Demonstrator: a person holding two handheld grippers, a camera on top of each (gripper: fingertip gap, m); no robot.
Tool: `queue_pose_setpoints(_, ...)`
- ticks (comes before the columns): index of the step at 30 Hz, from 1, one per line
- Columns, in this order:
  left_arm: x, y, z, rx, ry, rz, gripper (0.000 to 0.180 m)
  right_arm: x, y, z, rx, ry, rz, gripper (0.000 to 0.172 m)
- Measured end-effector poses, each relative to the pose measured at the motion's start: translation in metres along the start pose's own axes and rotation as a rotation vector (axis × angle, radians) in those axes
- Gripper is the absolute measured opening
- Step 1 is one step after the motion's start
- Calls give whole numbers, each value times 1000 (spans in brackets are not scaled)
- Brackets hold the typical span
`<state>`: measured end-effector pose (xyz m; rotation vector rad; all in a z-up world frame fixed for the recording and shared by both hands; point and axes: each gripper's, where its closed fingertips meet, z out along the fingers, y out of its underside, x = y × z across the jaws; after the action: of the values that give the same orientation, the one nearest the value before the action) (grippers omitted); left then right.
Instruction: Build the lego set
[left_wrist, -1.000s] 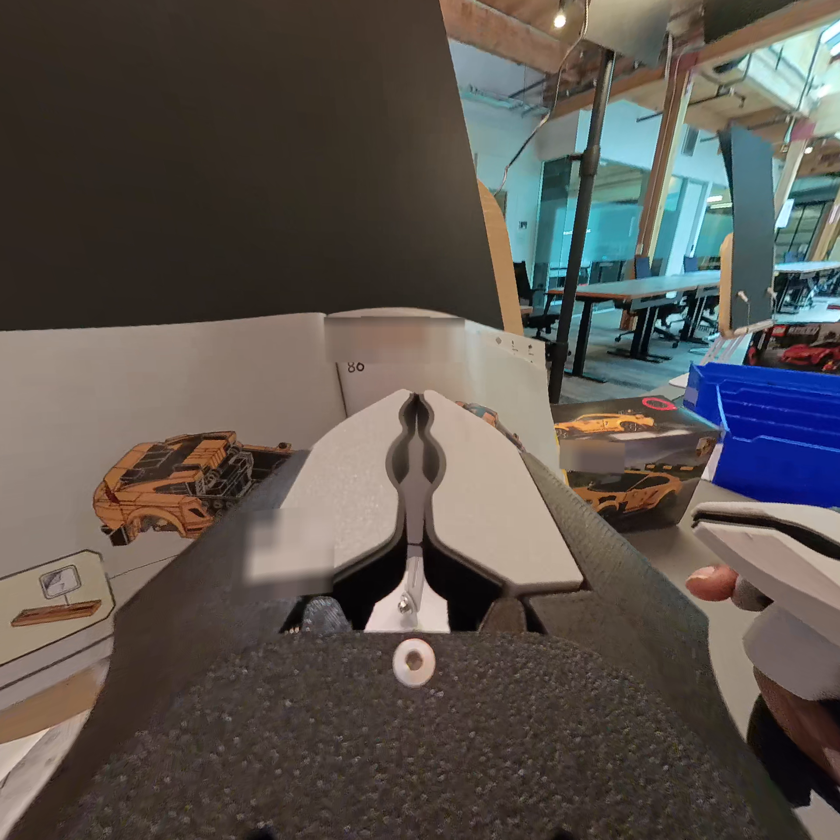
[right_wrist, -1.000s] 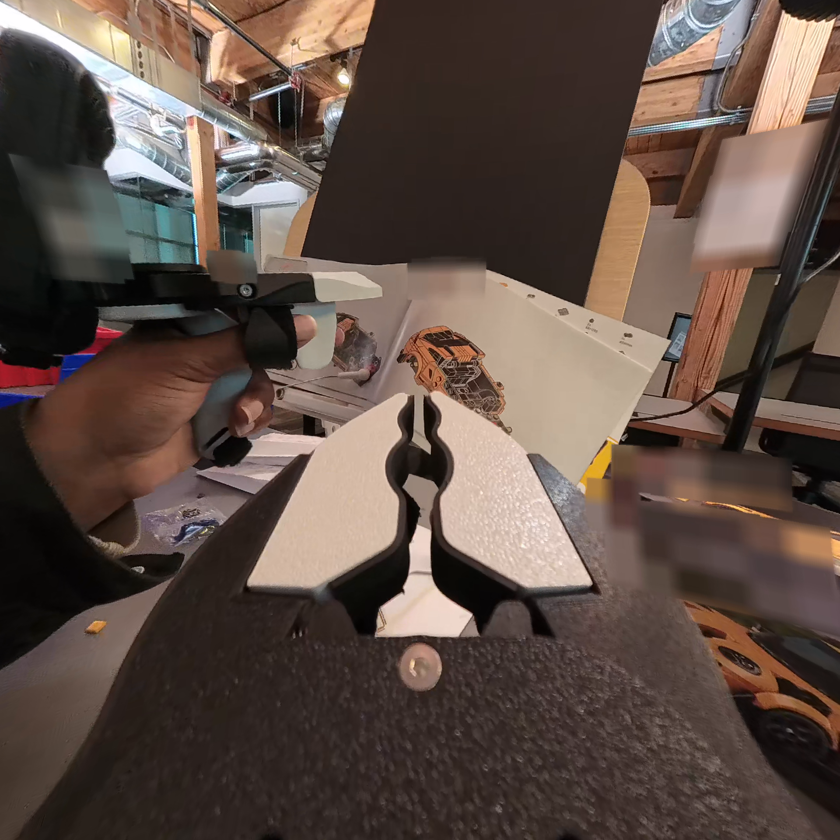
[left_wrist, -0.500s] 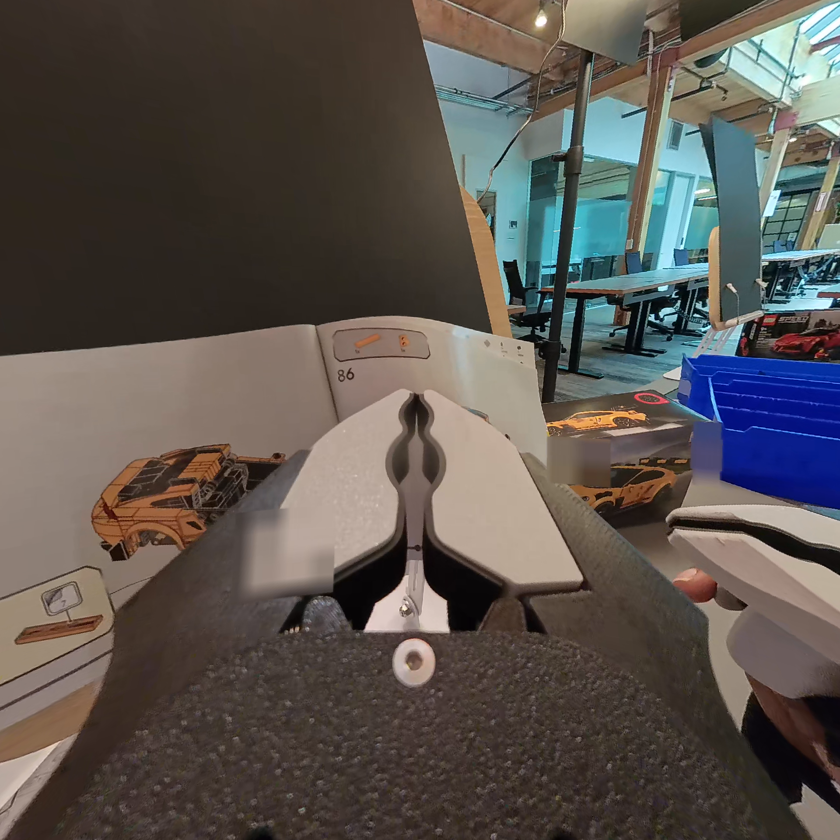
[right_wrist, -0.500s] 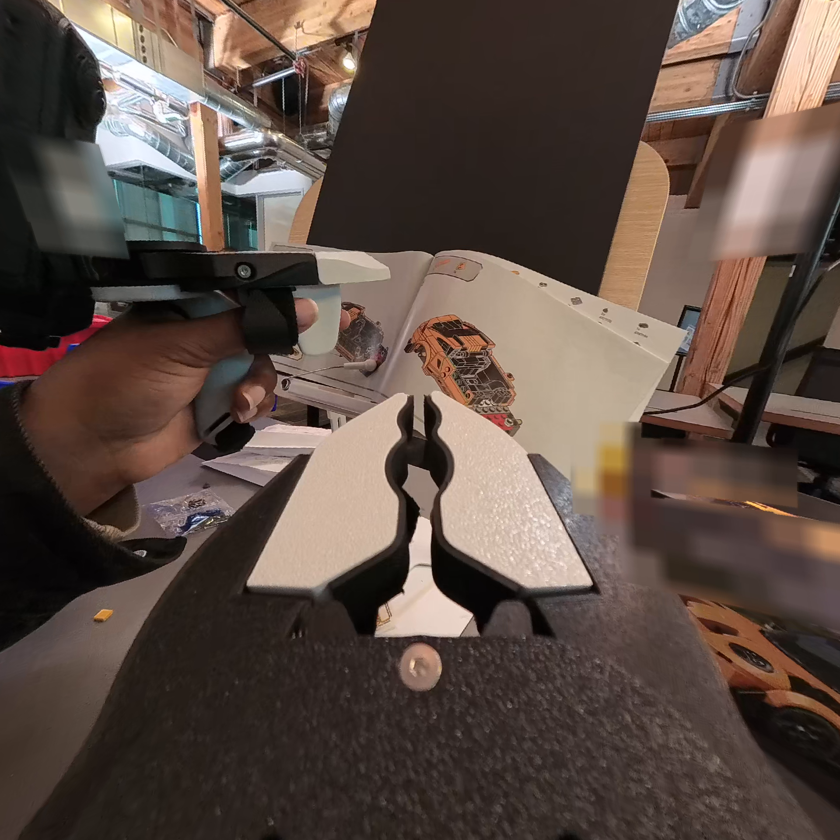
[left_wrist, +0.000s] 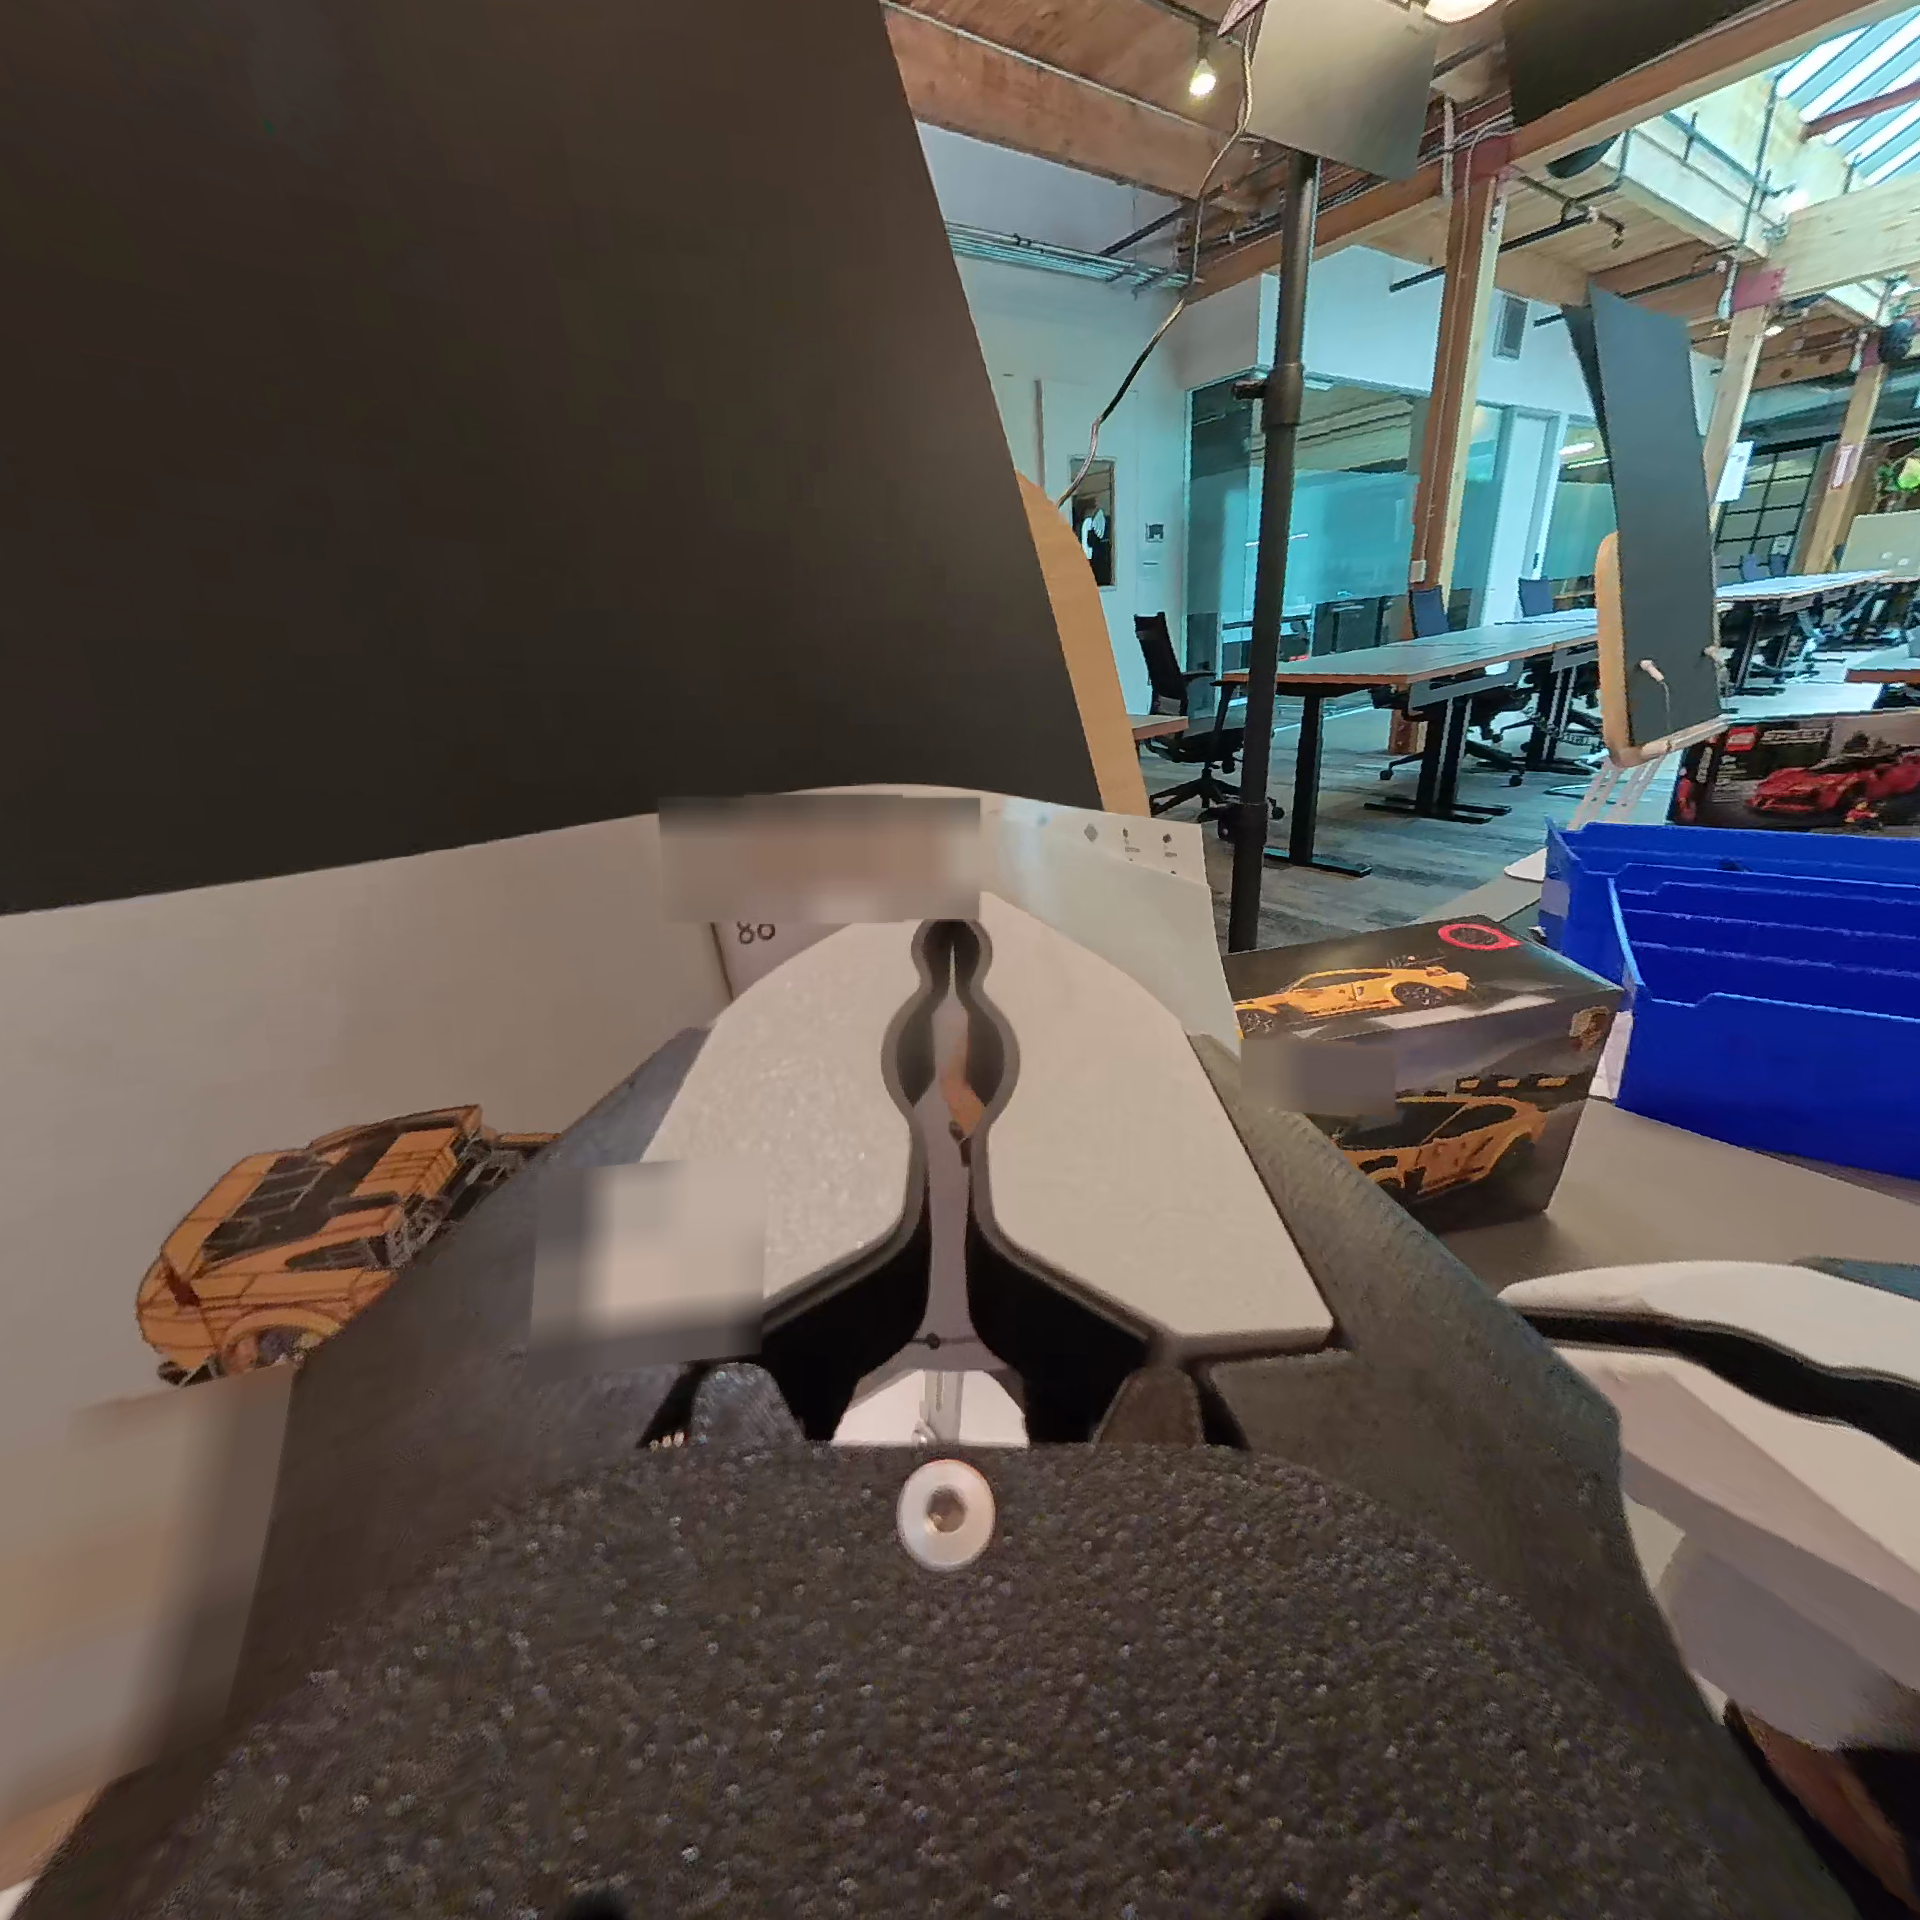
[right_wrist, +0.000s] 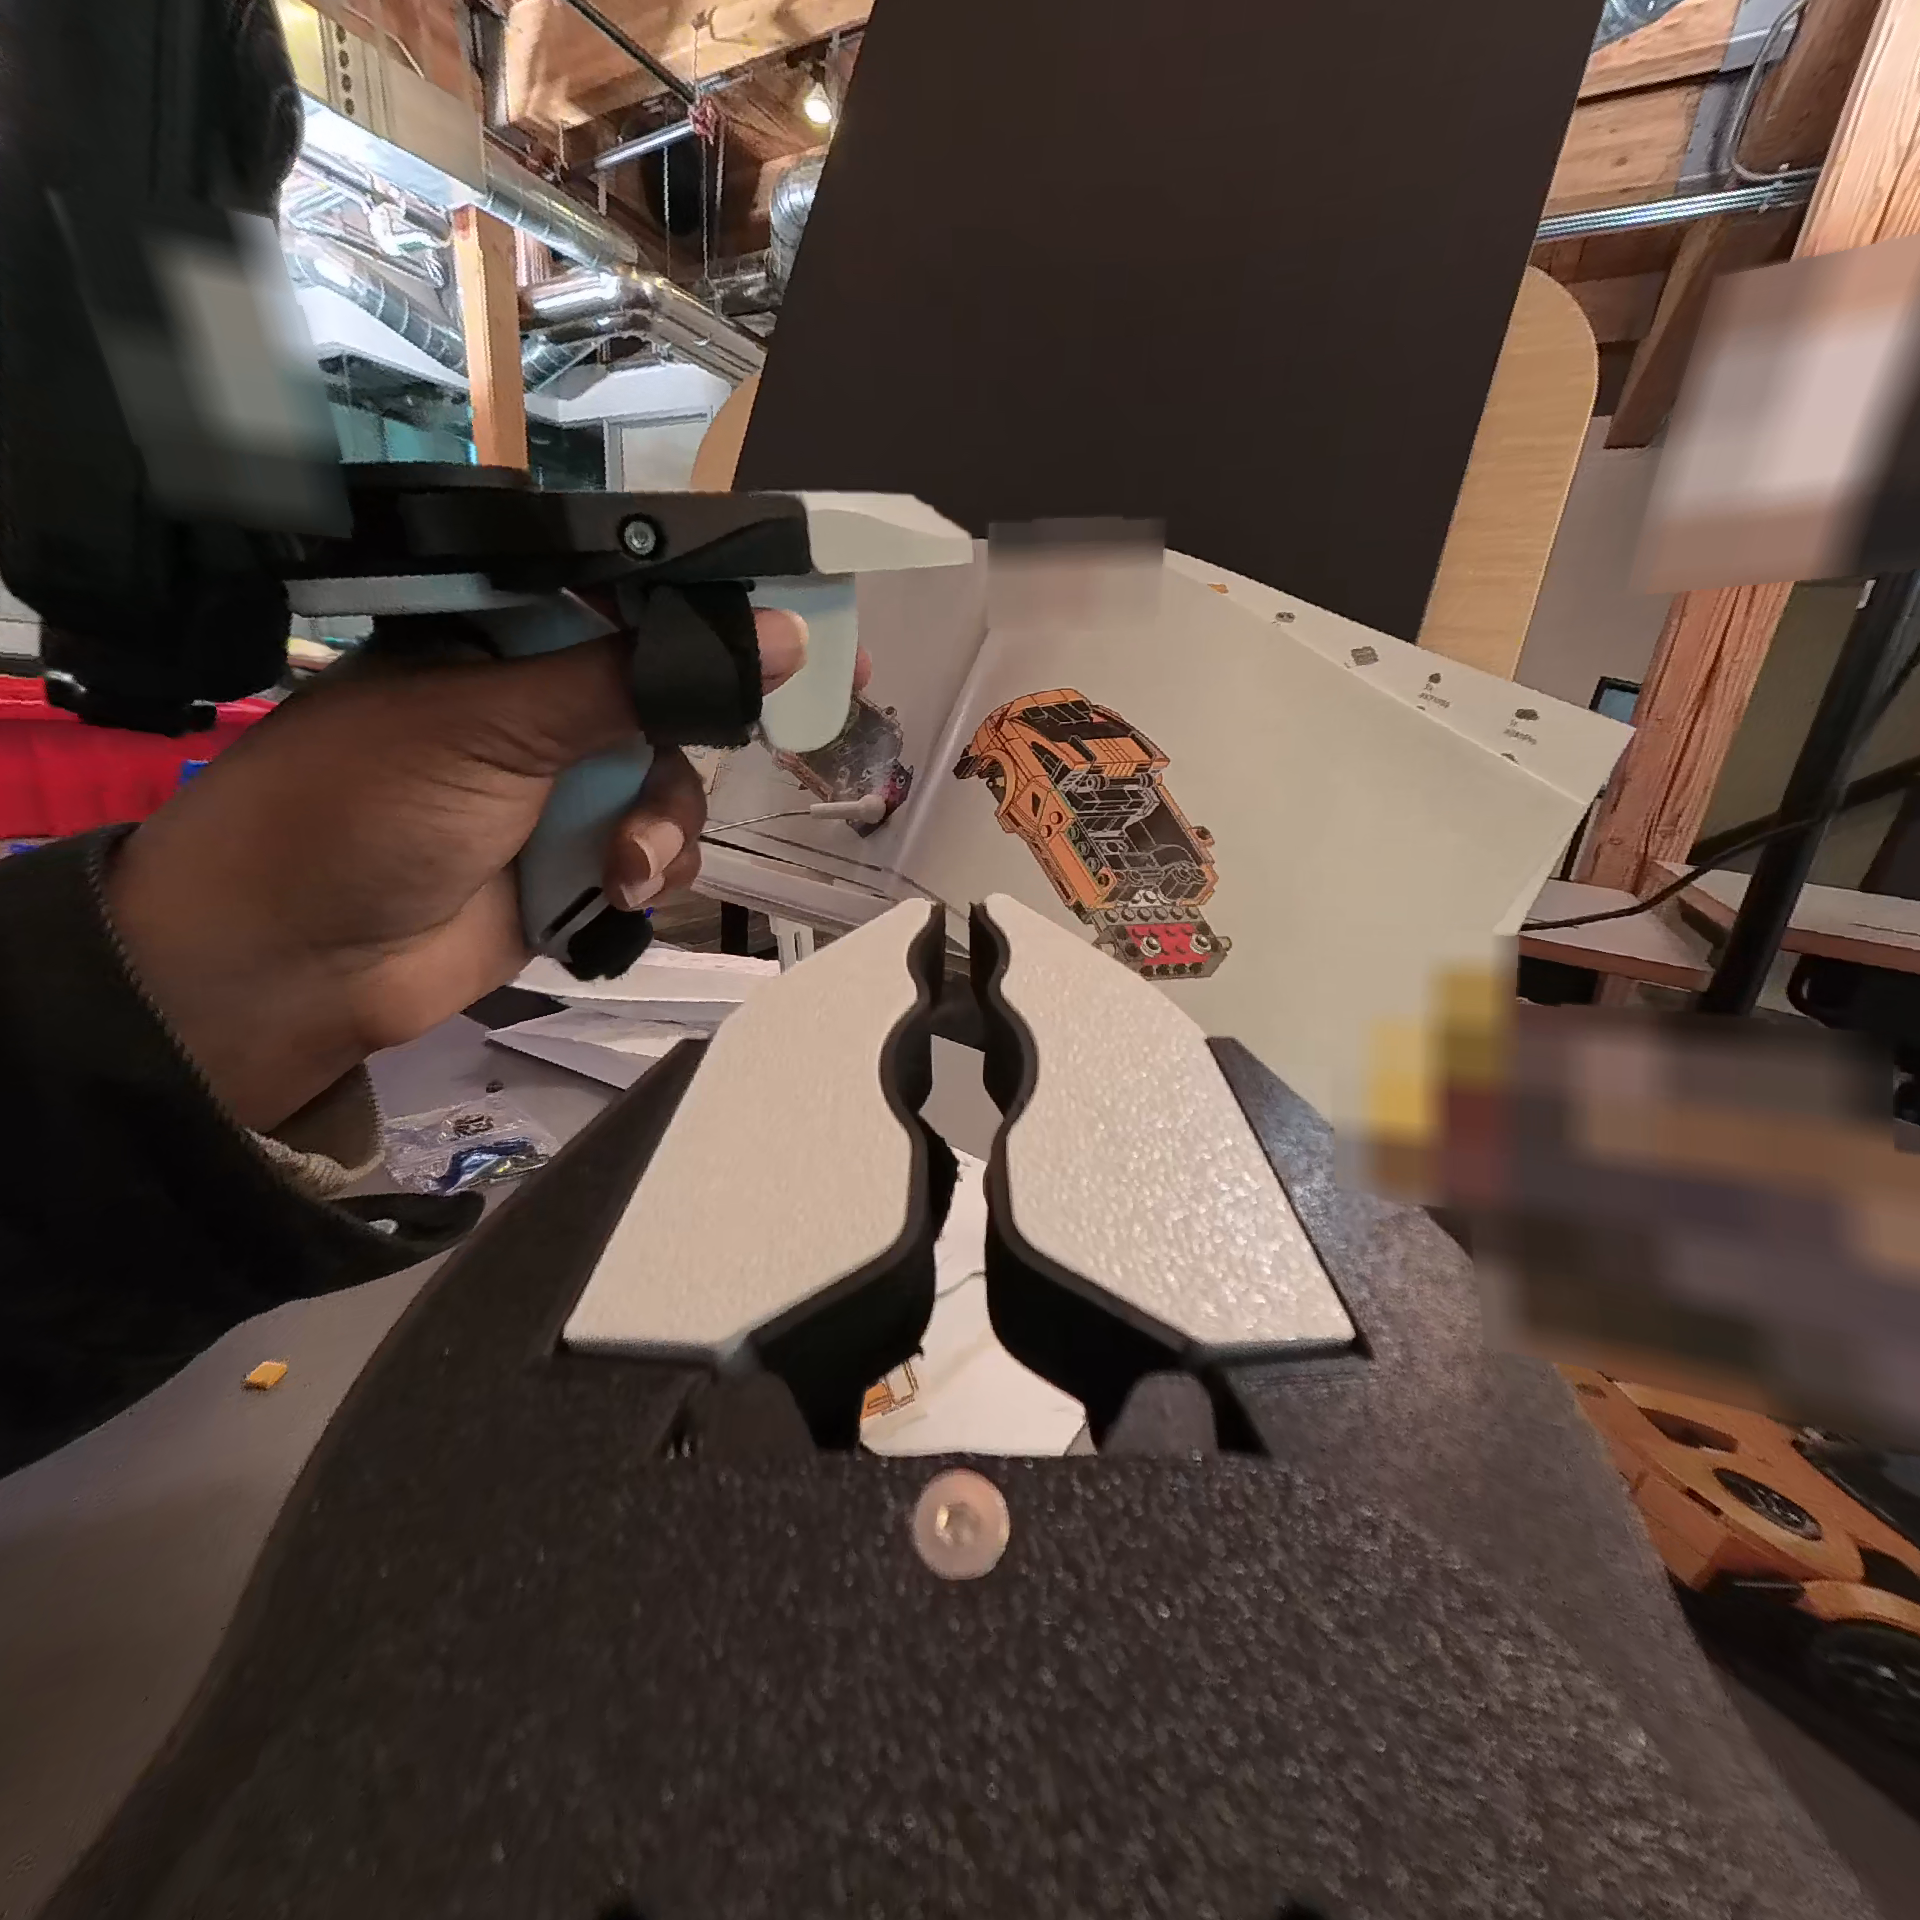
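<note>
Before the black board, left fingers pinch a booklet page; right fingers barely apart near a car box.

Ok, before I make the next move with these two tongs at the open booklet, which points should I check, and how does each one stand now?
1. Left tongs shut on a page: ok. A thin sheet edge of the booklet runs between the fingers.
2. Right tongs empty: ok. A narrow gap shows at the tips, with nothing seen in it.
3. Right tongs clear of the booklet: cannot tell. The tips are close to its lower edge.
4. Booklet upright and open before the black board: ok.
5. Free room right of the booklet: not ok. The car box and the blue bin stand there.
</note>
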<state>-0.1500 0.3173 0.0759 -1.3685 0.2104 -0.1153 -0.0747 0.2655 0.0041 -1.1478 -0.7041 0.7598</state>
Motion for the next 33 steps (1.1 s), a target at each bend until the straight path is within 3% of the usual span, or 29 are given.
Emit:
queue_pose_setpoints(9, 4, -4, 6, 8, 24, 9, 0, 2, 10, 2, -26, 6, -4, 4)
queue_pose_setpoints(15, 5, -81, -59, 105, 115, -35, 0, 13, 8, 1, -32, 6, 11, 4)
queue_pose_setpoints(18, 3, -110, -88, 52, 148, 26, 0, 10, 14, 2, -53, -19, 49, 4)
queue_pose_setpoints(20, -1, -112, -107, -21, 141, 105, 0, 6, 13, 2, -51, -28, 36, 4)
queue_pose_setpoints(25, -31, -73, -169, -213, 78, 245, 5, 0, 7, -1, -48, -55, 0, 4)
queue_pose_setpoints(30, -102, -16, -260, -484, -68, 246, 11, -5, 3, -19, -65, -111, 13, 4)
queue_pose_setpoints(33, -154, 12, -321, -702, -164, 255, 12, -7, 19, -33, -116, -137, 48, 4)
